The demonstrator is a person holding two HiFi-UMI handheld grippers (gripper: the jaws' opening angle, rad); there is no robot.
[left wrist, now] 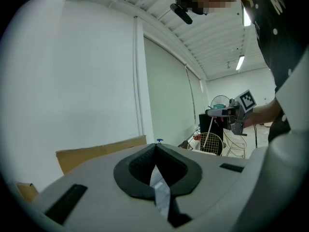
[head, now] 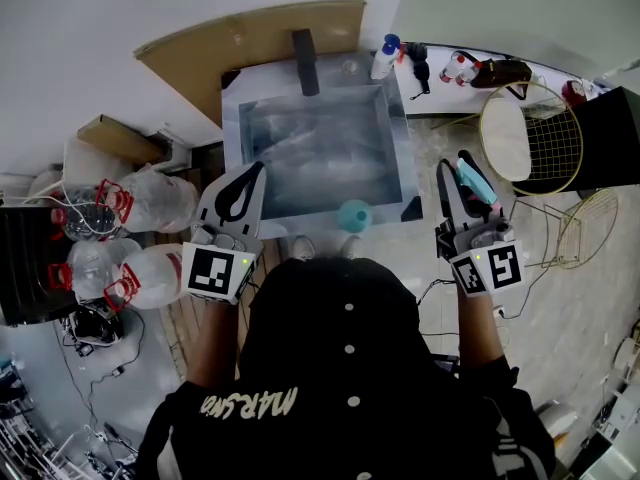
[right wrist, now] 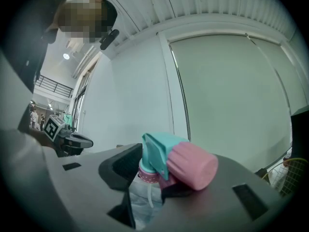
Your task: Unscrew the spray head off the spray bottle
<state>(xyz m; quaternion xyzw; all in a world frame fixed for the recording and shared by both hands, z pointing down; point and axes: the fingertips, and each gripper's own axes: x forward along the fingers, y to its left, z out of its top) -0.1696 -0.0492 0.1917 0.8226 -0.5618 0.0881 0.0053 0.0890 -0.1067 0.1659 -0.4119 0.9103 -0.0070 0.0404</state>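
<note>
My right gripper (head: 458, 174) is shut on the teal and pink spray head (head: 478, 182), held level at the right of the steel table. In the right gripper view the spray head (right wrist: 175, 161) sits between the jaws, its dotted collar and thin dip tube (right wrist: 153, 191) hanging free with no bottle on it. A pale teal round thing (head: 354, 215), probably the bottle seen from above, stands at the table's near edge between my hands. My left gripper (head: 255, 172) is shut and empty, to the left of it. The left gripper view shows its closed tips (left wrist: 155, 148).
The steel table (head: 396, 118) has a black block (head: 305, 62) and a white bottle with a blue cap (head: 385, 57) at its far side. Large water jugs (head: 150, 198) stand at the left, gold wire chairs (head: 545, 148) at the right, and cardboard (head: 250, 40) lies behind.
</note>
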